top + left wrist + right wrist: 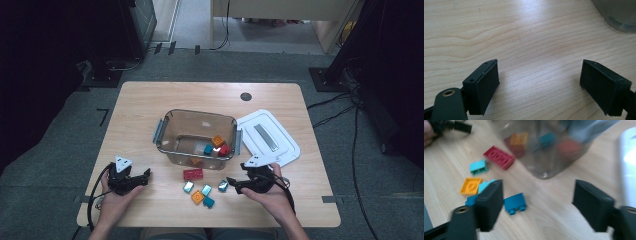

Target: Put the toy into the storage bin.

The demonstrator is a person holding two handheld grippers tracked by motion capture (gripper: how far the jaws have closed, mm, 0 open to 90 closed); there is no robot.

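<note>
A clear plastic bin (pixel 172 131) stands mid-table and holds orange, teal and red bricks. In front of it lie a red brick (pixel 193 174), several teal ones and an orange brick (pixel 198 197). My right gripper (pixel 232 184) is low over the table, just right of this group, and is open. In the right gripper view (pixel 537 205) a blue brick (pixel 515 203) lies beside the left jaw, with no pad pressing on it. My left gripper (pixel 146 176) rests at the front left, open over bare wood (pixel 539 85).
A white lid (pixel 270 137) lies flat to the right of the bin, close behind my right hand. A bin corner (pixel 619 15) shows at the top right of the left gripper view. Bare wood lies between the left gripper and the bricks.
</note>
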